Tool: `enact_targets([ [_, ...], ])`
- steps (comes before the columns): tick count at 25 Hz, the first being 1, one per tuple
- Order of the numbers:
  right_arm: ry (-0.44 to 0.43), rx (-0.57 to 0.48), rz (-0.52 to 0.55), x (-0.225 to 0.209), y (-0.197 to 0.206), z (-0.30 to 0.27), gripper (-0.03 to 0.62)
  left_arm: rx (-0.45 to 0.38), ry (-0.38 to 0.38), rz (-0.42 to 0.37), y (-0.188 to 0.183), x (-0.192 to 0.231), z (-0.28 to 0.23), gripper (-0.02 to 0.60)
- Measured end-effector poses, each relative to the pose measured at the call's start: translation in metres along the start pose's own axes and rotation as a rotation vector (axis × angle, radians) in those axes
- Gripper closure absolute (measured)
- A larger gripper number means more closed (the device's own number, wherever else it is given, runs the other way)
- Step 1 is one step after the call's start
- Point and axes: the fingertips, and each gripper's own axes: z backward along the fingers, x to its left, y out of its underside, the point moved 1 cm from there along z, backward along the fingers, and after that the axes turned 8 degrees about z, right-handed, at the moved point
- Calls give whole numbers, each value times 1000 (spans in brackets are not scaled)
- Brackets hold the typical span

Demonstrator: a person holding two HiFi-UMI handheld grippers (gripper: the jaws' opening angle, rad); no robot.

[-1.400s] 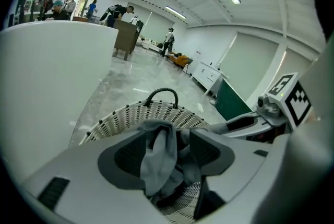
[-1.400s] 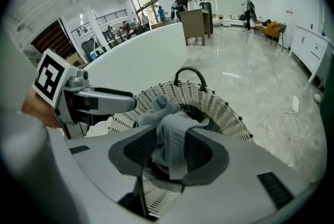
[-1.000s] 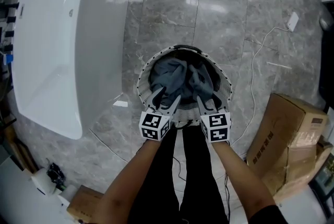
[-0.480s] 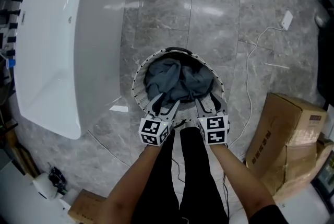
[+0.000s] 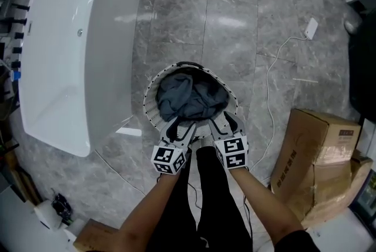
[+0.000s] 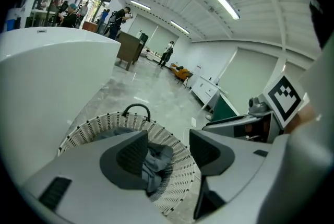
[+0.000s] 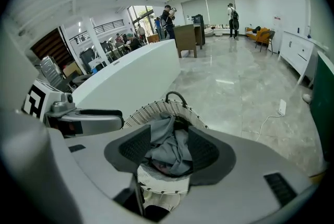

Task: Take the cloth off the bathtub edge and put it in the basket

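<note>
The crumpled grey cloth (image 5: 191,97) lies heaped inside the round white woven basket (image 5: 151,116), well clear of the glossy white bathtub (image 5: 76,51). Since a second ago both grippers have drawn up from the basket's near rim. The right gripper (image 5: 223,122) has just spread its jaws wide, the left gripper (image 5: 181,126) is likewise parted, and neither holds anything, so the task looks finished.

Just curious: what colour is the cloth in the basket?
The cloth is dark grey-blue, plain; the head view shows it best.
</note>
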Motion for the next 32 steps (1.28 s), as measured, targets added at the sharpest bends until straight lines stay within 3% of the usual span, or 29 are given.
enact_targets([
  [6, 16, -132, -52, -13, -63, 74, 375, -106, 38, -33, -60, -69, 44, 325],
  [11, -50, -237, 62, 35, -117, 155, 376, -180, 54, -24, -116, -128, 107, 325],
  [18, -120, -331, 189, 81, -170, 264, 375, -209, 46, -27, -151, -192, 192, 351],
  [23, -145, -417, 252, 113, -209, 336, 375, -328, 47, -80, -206, -239, 266, 499],
  [27, -161, -468, 268, 149, -229, 379, 376, -394, 56, -103, -238, -253, 329, 546],
  [32, -136, -534, 298, 194, -254, 406, 376, -520, 128, -153, -274, -264, 398, 565],
])
